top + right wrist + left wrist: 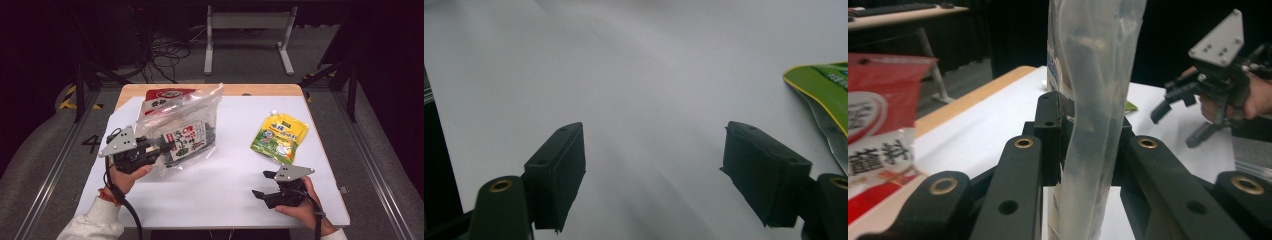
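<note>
Left gripper point(162, 146) clamping the clear bag's point(192, 127) edge, lifting it beside the red packet point(162, 97); right gripper point(266, 185) gaping empty over the surface point(225, 170), near the green pouch point(280, 137).

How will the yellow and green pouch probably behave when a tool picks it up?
The pouch looks soft and lies flat on the table, so it will probably bend and sag. Its glossy film may be slippery between the pads. It looks full, so likely a bit heavy for its size.
</note>
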Demonstrator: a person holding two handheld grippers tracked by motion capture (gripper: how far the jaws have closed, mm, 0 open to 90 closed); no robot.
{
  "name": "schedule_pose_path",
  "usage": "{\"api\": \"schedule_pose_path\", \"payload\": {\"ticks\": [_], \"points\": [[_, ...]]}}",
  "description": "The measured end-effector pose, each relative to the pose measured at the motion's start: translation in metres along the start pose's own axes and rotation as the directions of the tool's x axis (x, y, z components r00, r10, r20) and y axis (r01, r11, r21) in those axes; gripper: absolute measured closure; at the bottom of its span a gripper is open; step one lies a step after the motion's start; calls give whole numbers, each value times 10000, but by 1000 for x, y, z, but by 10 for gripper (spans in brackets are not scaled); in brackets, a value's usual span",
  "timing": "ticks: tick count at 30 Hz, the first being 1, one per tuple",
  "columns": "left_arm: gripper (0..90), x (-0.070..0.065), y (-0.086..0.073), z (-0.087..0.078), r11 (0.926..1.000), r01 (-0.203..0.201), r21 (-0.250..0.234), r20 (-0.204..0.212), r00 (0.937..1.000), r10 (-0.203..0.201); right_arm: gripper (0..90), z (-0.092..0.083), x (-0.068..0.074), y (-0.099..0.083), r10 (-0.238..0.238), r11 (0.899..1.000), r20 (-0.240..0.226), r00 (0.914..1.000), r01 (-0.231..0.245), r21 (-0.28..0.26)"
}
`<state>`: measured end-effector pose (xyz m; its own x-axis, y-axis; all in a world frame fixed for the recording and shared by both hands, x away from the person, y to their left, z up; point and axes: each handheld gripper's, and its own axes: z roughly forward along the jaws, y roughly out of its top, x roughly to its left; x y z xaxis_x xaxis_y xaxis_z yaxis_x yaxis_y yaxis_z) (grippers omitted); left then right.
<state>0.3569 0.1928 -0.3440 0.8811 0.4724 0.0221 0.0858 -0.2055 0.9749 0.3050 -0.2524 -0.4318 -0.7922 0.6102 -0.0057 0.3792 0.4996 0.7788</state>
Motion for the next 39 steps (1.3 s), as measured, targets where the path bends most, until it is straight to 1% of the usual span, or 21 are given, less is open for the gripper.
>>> {"api": "schedule_pose_path", "payload": {"ticks": [1, 2, 4, 6, 8, 12, 13, 15, 17, 21, 24, 27, 29, 30, 32, 33, 34, 35, 36, 38, 39], "points": [[765, 2, 1, -1, 10000, -52, 8, -35, 10000, 52, 250, -1, 0, -1, -11, 10000, 26, 10000, 11, 2], [765, 5, 3, -3, 10000, -4, -38, -121, 9999, 4, 250, -1, 0, -1, -16, 10000, 37, 10000, 16, -6], [765, 11, 6, -7, 10000, -58, -38, -287, 9996, 57, 251, -1, 0, -2, 46, 10000, 84, 10000, -46, -18], [765, 16, 8, -10, 10000, -21, -65, -436, 9990, 18, 249, -1, -1, -3, 140, 9999, 120, 9998, -139, -85], [765, 20, 10, -13, 9999, -47, -128, -492, 9988, 41, 243, 0, -1, -4, 181, 9998, 186, 9997, -180, -69], [765, 26, 16, -19, 9996, -70, -256, -750, 9972, 50, 235, 0, 0, -5, 229, 9997, 222, 9995, -226, -117], [765, 28, 17, -21, 9996, -67, -278, -754, 9971, 46, 234, 1, 0, -6, 235, 9997, 222, 9995, -233, -94], [765, 30, 19, -23, 9996, -137, -235, -920, 9957, 114, 231, 2, 0, -7, 239, 9997, 233, 9994, -239, 6], [765, 33, 21, -25, 9997, -233, -122, -1136, 9933, 218, 230, 3, 1, -9, 251, 9997, 223, 9994, -253, 64], [765, 44, 21, -29, 9997, -214, 92, -1589, 9870, 226, 227, 4, 3, -10, 212, 9997, 272, 9994, -216, 133], [765, 52, 21, -31, 9995, -225, 213, -1746, 9843, 258, 225, 5, 4, -11, 176, 9997, 243, 9995, -180, 166], [765, 58, 21, -30, 9972, -469, 584, -2072, 9766, 581, 224, 7, 5, -11, 172, 9996, 230, 9996, -178, 240], [764, 62, 20, -30, 9953, -594, 765, -2087, 9752, 743, 222, 8, 5, -11, 130, 9995, 226, 9997, -136, 288], [765, 63, 19, -29, 9948, -633, 801, -2185, 9726, 795, 221, 8, 6, -11, 126, 9995, 219, 9997, -133, 298], [765, 65, 18, -27, 9928, -684, 987, -2282, 9695, 895, 221, 9, 6, -11, 94, 9995, 213, 9997, -101, 304], [765, 65, 18, -27, 9928, -684, 987, -2282, 9695, 895, 221, 9, 6, -11, 94, 9995, 213, 9997, -101, 304], [765, 67, 17, -24, 9904, -699, 1193, -2418, 9654, 973, 221, 9, 6, -11, 81, 9995, 220, 9997, -88, 316], [765, 69, 17, -23, 9883, -750, 1331, -2473, 9631, 1064, 221, 9, 6, -11, 76, 9994, 222, 9997, -84, 329], [765, 70, 16, -22, 9868, -775, 1422, -2465, 9628, 1111, 221, 10, 6, -11, 70, 9994, 212, 9997, -78, 339], [765, 72, 14, -21, 9882, -667, 1380, -2390, 9660, 986, 221, 10, 7, -11, 63, 9993, 208, 9998, -71, 367], [764, 74, 14, -20, 9862, -698, 1502, -2407, 9649, 1049, 220, 10, 7, -11, 66, 9993, 204, 9998, -74, 371]]}}
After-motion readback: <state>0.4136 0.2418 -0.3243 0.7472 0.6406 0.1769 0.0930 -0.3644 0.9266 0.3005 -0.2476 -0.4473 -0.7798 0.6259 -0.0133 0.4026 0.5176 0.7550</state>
